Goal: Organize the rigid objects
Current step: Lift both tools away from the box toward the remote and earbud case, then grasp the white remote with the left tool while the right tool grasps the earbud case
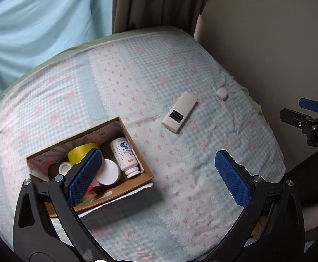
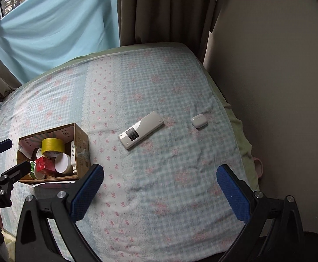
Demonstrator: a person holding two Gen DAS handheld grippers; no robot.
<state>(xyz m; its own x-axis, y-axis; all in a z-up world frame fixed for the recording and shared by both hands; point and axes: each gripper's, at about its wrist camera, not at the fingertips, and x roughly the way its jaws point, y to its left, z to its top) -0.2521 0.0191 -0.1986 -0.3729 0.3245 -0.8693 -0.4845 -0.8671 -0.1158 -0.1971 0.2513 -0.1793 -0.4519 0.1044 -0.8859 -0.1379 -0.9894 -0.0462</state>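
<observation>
Hovering with both my left gripper (image 1: pixel 156 179) and right gripper (image 2: pixel 160 193) spread wide and empty, I judge the remote control (image 2: pixel 141 130) and earbud case (image 2: pixel 199 121), lying loose near the bed's (image 2: pixel 159 207) right edge, still need moving into the cardboard box (image 2: pixel 81 150) toward its left edge.

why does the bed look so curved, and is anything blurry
Left wrist view: fisheye lens bulges the bed into a dome; the remote stays sharp. Right wrist view: same bulge, dark corners, and the blanket near the right gripper looks slightly soft.
</observation>
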